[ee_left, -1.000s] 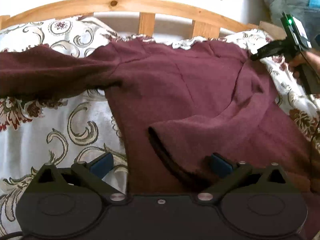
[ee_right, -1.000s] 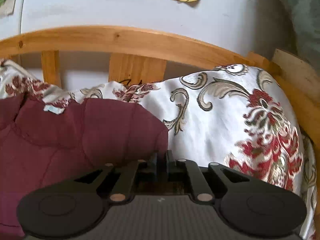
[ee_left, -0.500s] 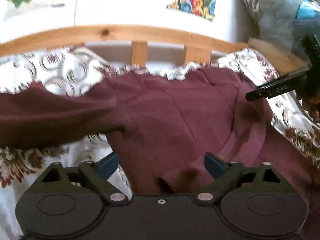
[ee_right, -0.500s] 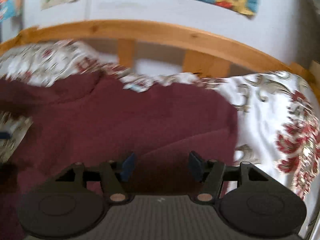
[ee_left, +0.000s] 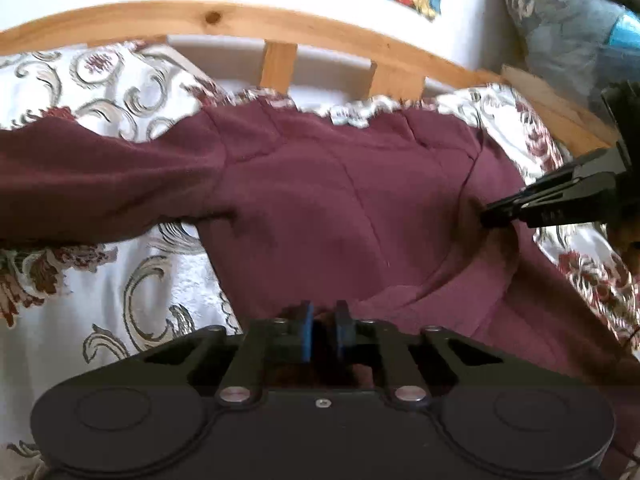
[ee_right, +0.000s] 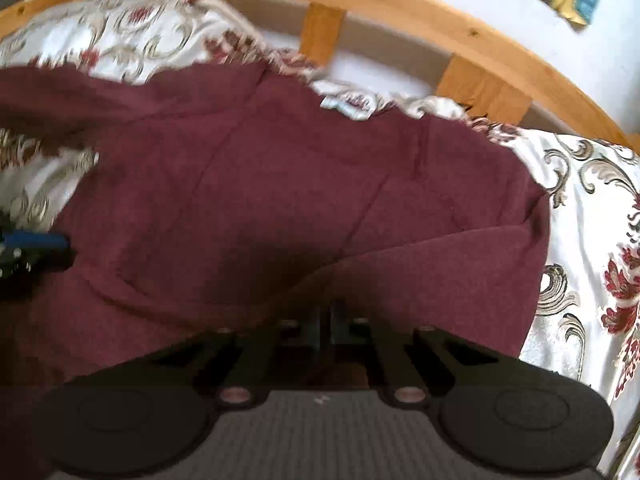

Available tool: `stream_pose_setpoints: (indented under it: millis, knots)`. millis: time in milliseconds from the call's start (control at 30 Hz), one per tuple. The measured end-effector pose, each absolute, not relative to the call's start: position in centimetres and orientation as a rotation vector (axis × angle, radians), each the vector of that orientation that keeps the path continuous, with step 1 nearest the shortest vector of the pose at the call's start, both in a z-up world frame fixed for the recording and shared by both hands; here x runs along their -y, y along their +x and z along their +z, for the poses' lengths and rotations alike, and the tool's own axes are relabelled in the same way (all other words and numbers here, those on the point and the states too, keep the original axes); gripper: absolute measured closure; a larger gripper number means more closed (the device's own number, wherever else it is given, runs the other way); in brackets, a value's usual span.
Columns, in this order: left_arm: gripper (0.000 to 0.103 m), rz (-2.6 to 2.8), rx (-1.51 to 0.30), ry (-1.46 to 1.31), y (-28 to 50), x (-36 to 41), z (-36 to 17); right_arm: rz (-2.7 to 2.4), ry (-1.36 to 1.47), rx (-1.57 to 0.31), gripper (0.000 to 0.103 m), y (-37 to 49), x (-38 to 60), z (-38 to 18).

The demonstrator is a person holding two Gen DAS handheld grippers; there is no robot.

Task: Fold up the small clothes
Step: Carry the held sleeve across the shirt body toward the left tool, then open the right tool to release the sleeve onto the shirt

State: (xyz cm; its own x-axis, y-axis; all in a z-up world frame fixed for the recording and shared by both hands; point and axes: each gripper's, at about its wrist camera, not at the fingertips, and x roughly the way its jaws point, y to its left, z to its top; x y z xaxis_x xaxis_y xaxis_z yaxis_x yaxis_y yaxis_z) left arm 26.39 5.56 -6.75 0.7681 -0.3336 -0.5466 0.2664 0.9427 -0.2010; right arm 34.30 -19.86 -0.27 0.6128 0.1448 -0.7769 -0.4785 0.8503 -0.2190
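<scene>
Left wrist view showed the left tool (ee_left: pixel 323 330) with its blue pads nearly together, pinching an edge of the folded-in right sleeve (ee_left: pixel 448 304) of the maroon sweater (ee_left: pixel 320 200). At the right edge of that view the right tool (ee_left: pixel 486 216) pressed its closed tips at the sweater's right shoulder fold. In the right wrist view the right tool (ee_right: pixel 325 322) had its jaws shut, with maroon fabric bunched at them; whether cloth was actually between them I could not tell.

The sweater lay spread on the floral bedspread (ee_left: pixel 120 300), collar toward the far wooden headboard (ee_left: pixel 280 28), its left sleeve (ee_left: pixel 80 192) stretched out left.

To do this step well, I judged the sleeve should be laid flat across the body, with the shoulder crease held straight. Any pull should be gentle, since the knit would likely drag and wrinkle on the slippery bedspread. The outstretched left sleeve was yet to be folded.
</scene>
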Motion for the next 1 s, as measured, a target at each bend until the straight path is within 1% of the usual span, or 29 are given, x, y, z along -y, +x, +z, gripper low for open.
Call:
stream_pose_setpoints:
  millis: [200,267,300,333,367,400,433,467,533,567,633,733,767,800,833,867,900,967,1000]
  knots:
    - [0.099,-0.184,-0.557,-0.183,24.8,-5.9,-5.6,0.346,-0.355,-0.671,0.099,32.4,20.4,1.1]
    - [0.099,-0.165,-0.560,-0.206,24.5,-6.0,-5.4,0.350,-0.373,-0.666,0.099,32.1,20.4,0.5]
    - [0.099,-0.165,-0.582,-0.199,24.8,-5.8,-5.5,0.349,-0.392,-0.681,0.097,32.1,20.3,-0.1]
    - [0.098,-0.165,-0.600,-0.186,25.0,-5.7,-5.7,0.345,-0.408,-0.688,0.091,32.3,20.1,-0.7]
    - [0.096,-0.160,-0.611,-0.172,25.1,-5.7,-6.1,0.344,-0.416,-0.695,0.088,32.3,20.0,-1.2]
    - [0.090,-0.155,-0.619,-0.163,25.1,-5.7,-6.4,0.342,-0.412,-0.694,0.076,32.3,20.1,-1.7]
    - [0.088,-0.148,-0.627,-0.162,25.2,-5.8,-6.6,0.338,-0.403,-0.687,0.068,32.2,20.1,-1.9]
    - [0.087,-0.150,-0.630,-0.171,25.3,-6.0,-6.6,0.340,-0.394,-0.679,0.055,32.1,20.0,-2.2]
    - [0.083,-0.154,-0.625,-0.193,25.3,-6.3,-6.5,0.355,-0.400,-0.662,0.040,31.6,19.5,-2.7]
    - [0.078,-0.155,-0.625,-0.196,25.3,-6.4,-6.5,0.357,-0.432,-0.659,0.038,31.5,19.1,-3.0]
    - [0.076,-0.159,-0.629,-0.184,25.4,-6.2,-6.6,0.345,-0.519,-0.646,0.037,31.0,18.1,-4.2]
    - [0.066,-0.168,-0.630,-0.155,25.3,-5.8,-6.8,0.341,-0.551,-0.627,0.037,30.6,17.7,-5.2]
    - [0.050,-0.168,-0.627,-0.149,25.3,-5.7,-6.7,0.338,-0.519,-0.607,0.037,30.3,18.1,-4.8]
    - [0.025,-0.156,-0.622,-0.146,25.2,-5.6,-6.7,0.333,-0.483,-0.584,0.029,29.9,18.6,-4.3]
    - [0.017,-0.141,-0.609,-0.149,25.0,-5.6,-6.6,0.315,-0.443,-0.553,0.017,29.3,19.4,-3.7]
    - [0.013,-0.129,-0.590,-0.157,24.8,-5.7,-6.5,0.291,-0.415,-0.528,0.013,28.7,20.2,-3.2]
    - [0.013,-0.130,-0.584,-0.163,24.8,-5.8,-6.4,0.264,-0.394,-0.508,0.009,28.2,21.0,-2.8]
    - [0.013,-0.140,-0.602,-0.170,25.0,-5.9,-6.3,0.191,-0.365,-0.487,0.009,27.6,22.8,-2.3]
    - [0.011,-0.131,-0.609,-0.174,25.1,-5.9,-6.4,0.158,-0.361,-0.495,0.008,27.7,23.6,-2.3]
